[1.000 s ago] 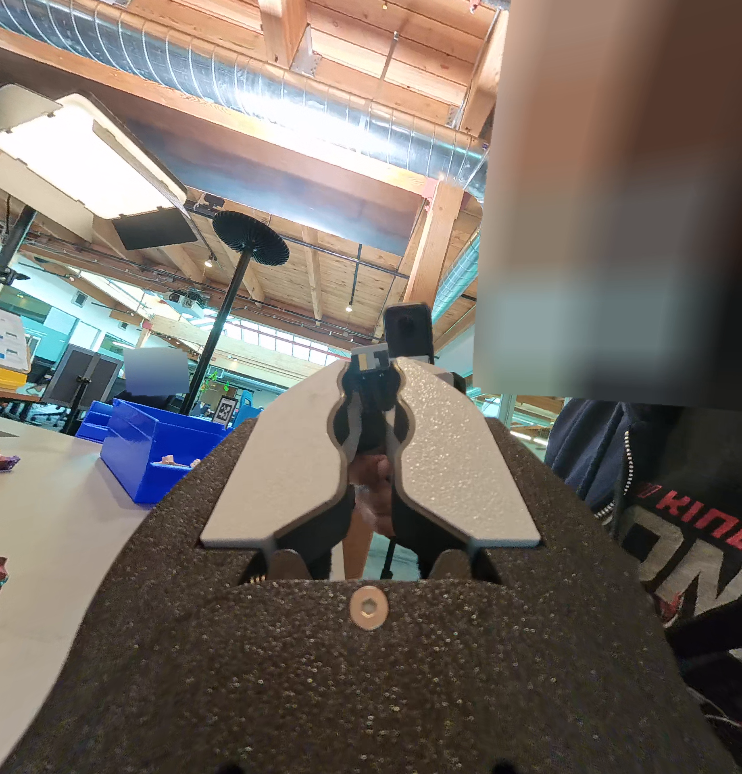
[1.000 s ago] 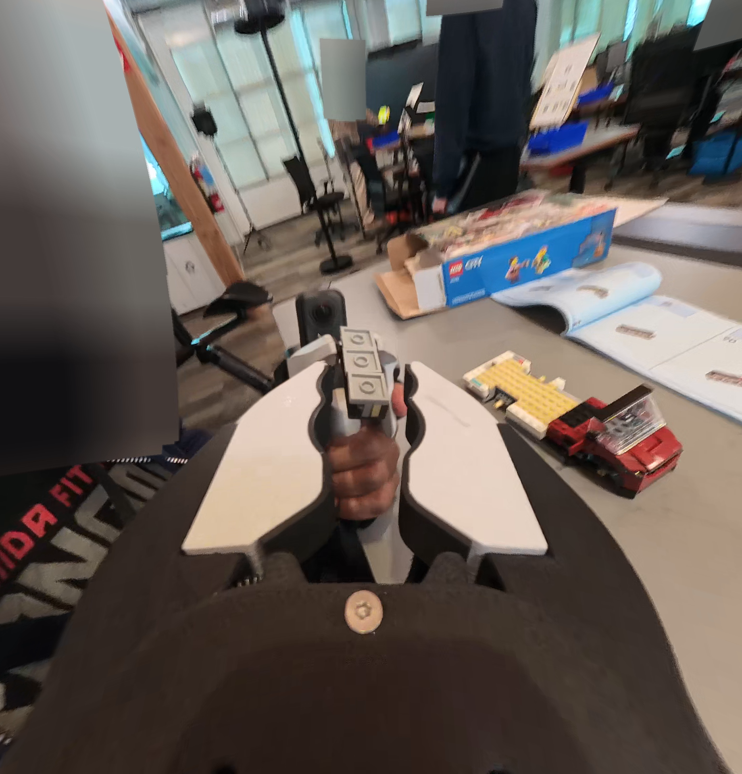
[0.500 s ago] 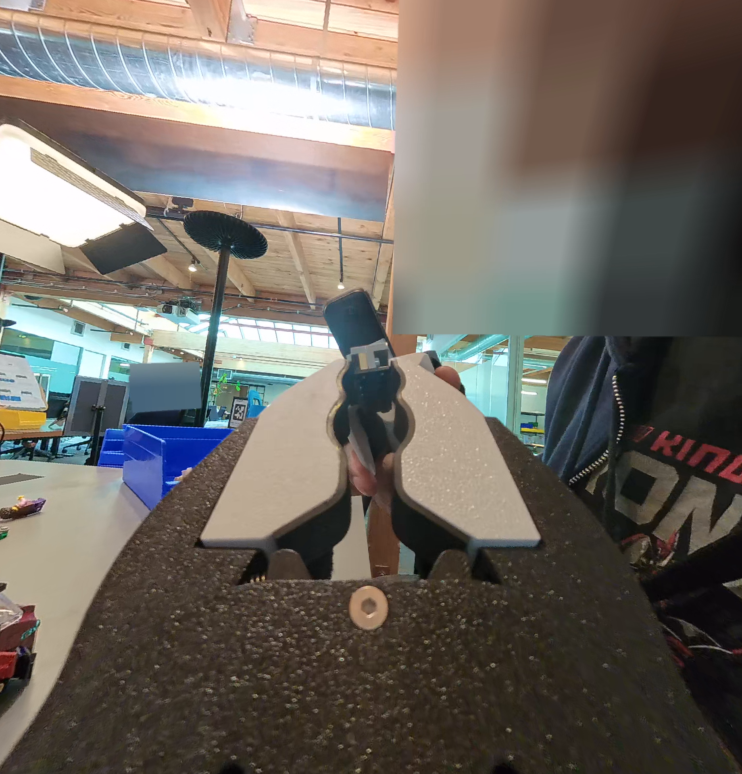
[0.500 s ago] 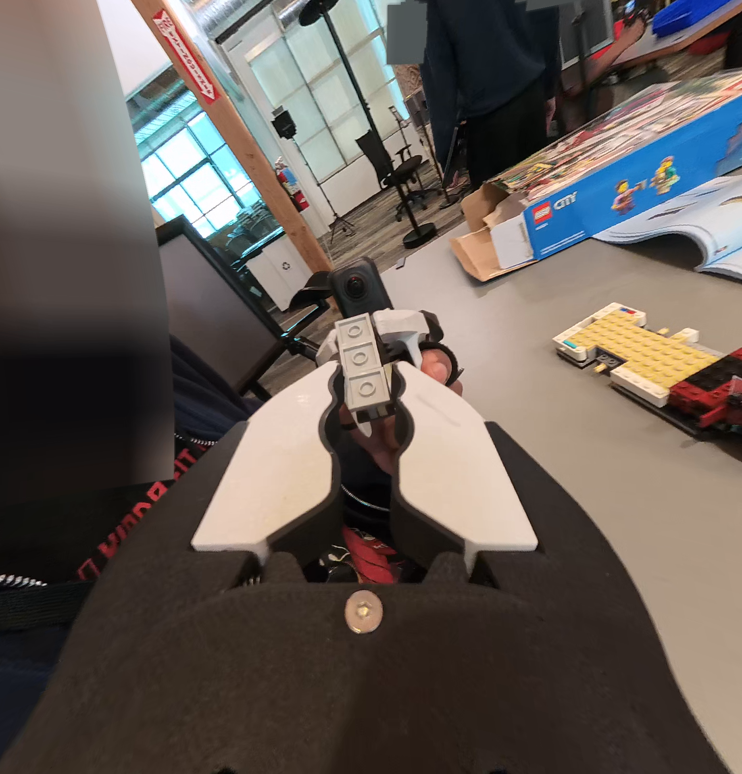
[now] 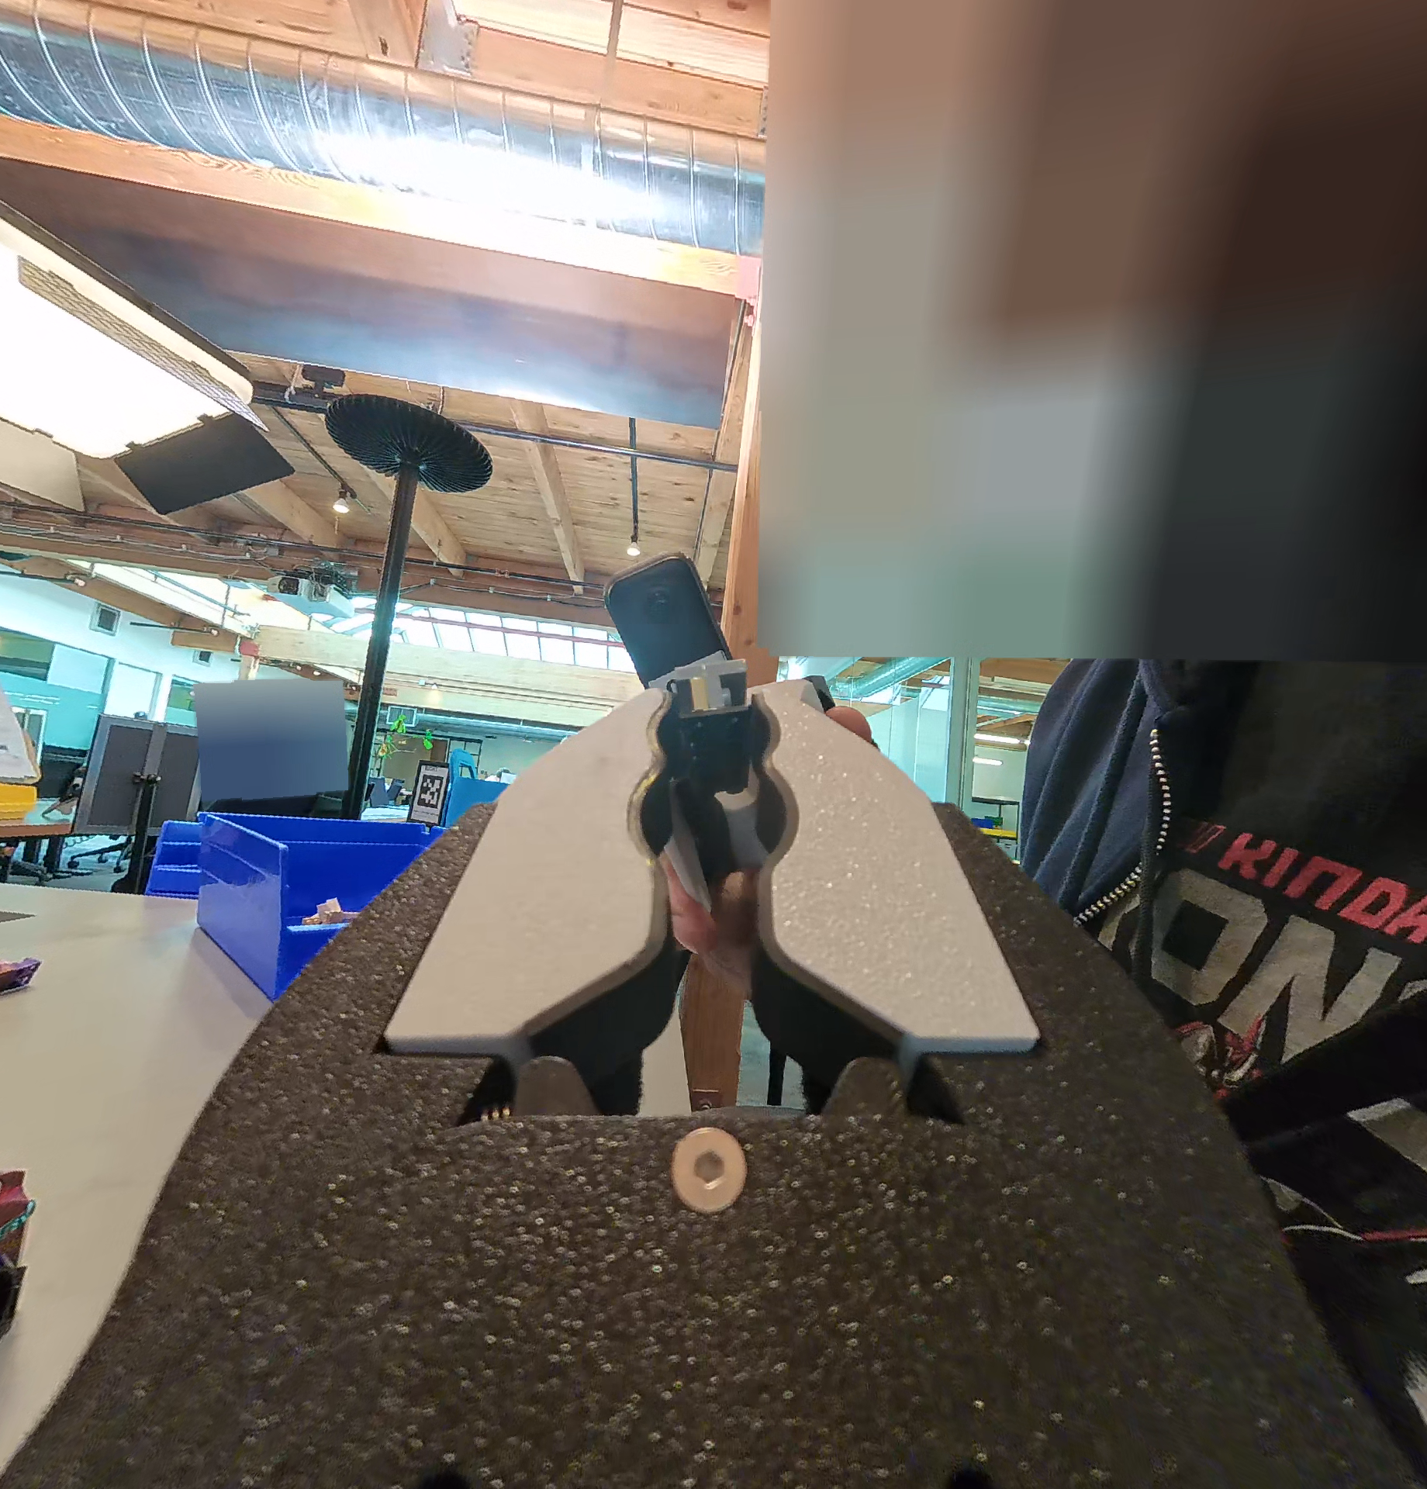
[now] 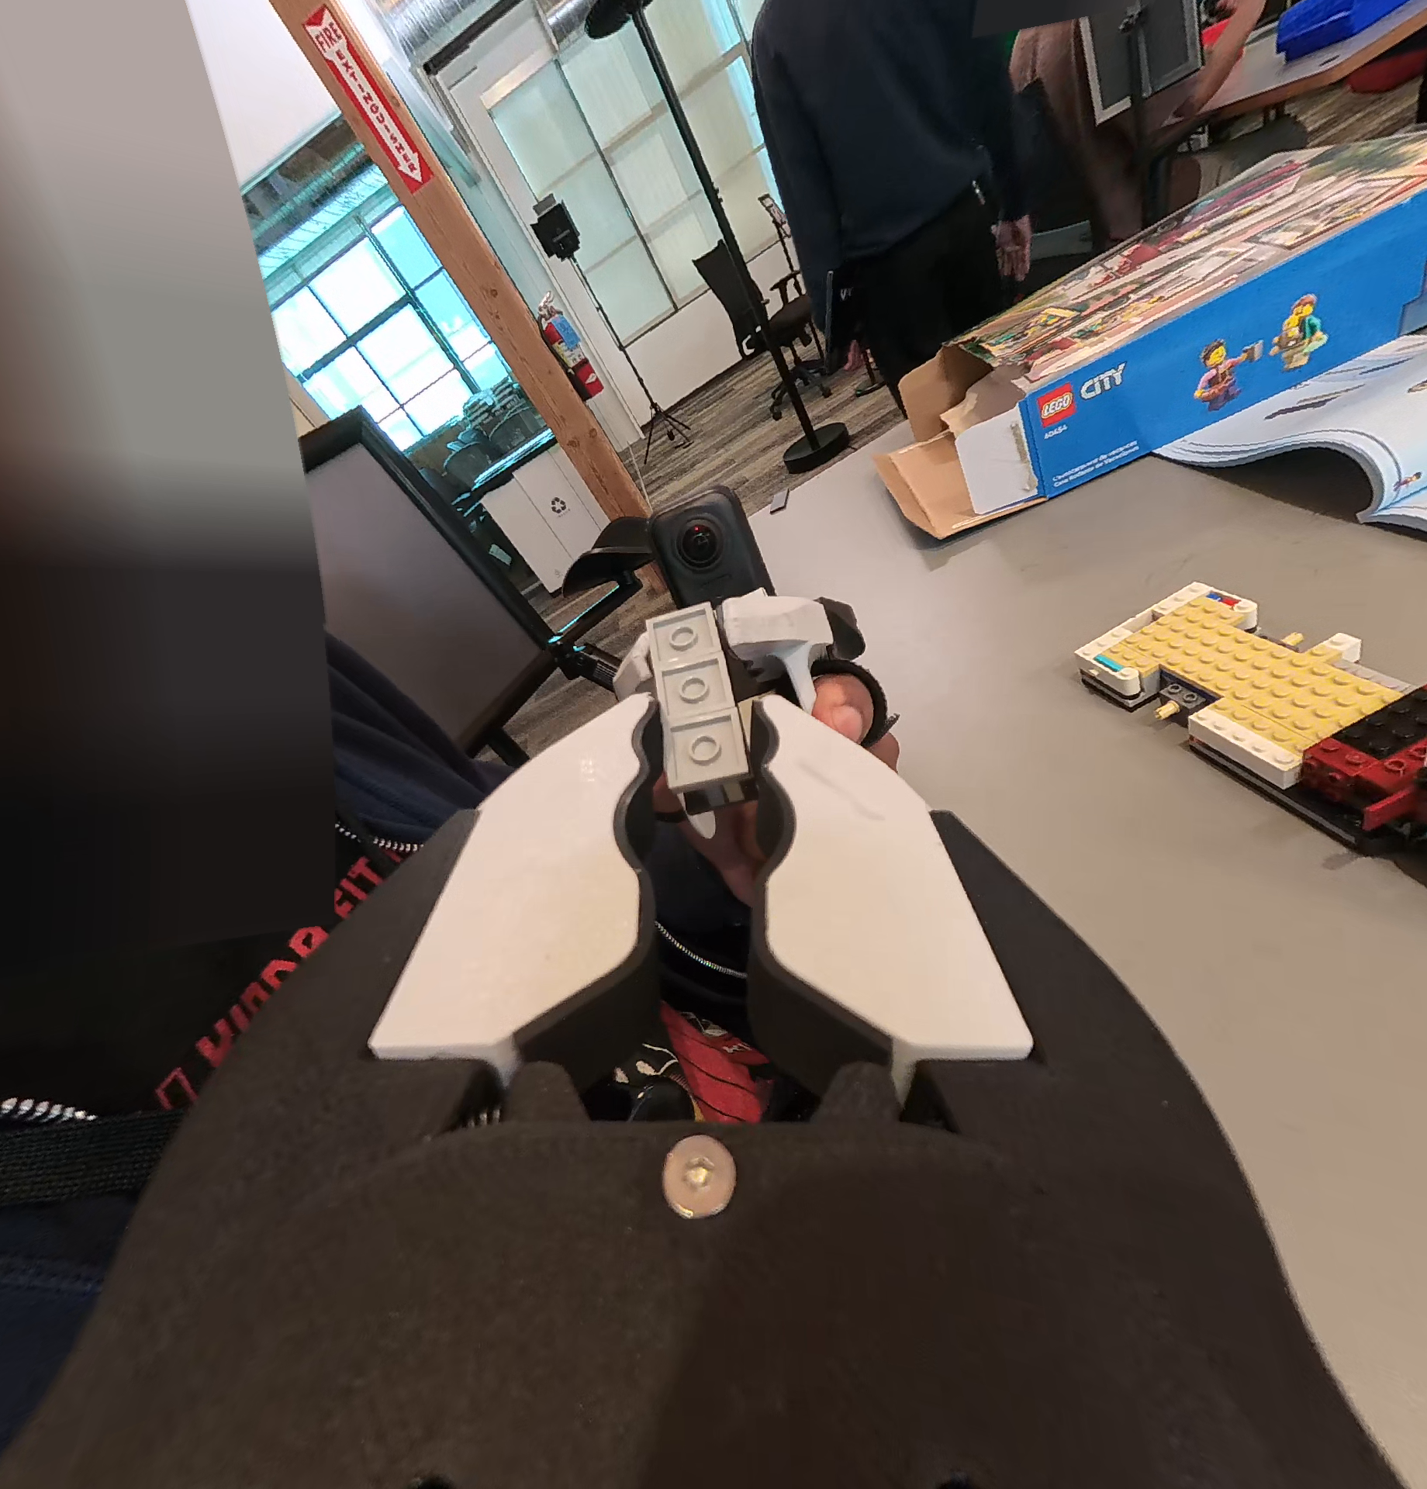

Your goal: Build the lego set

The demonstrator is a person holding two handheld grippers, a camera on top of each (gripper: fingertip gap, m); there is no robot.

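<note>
A small grey studded brick assembly [image 6: 698,709] with a black part under it is held in the air between the two grippers, which face each other. My right gripper [image 6: 698,725] is shut on its near end, with both pads against its sides. My left gripper [image 5: 709,713] is shut on the same assembly [image 5: 706,693]. In the right wrist view, the left gripper's white fingers [image 6: 775,624] and its camera [image 6: 706,556] show just behind the piece. In the left wrist view, the right gripper's camera [image 5: 662,620] rises behind the piece.
A yellow, white and red brick build [image 6: 1258,701] lies on the grey table [image 6: 1097,1007] at the right. Behind it are an open booklet [image 6: 1379,451] and a blue toy box [image 6: 1218,354]. A blue bin [image 5: 291,878] stands left. A person [image 6: 879,161] stands beyond.
My right gripper's fingers closed from a wider stand onto the grey assembly. My left gripper kept its hold. Both grippers shifted a little with the piece between them.
</note>
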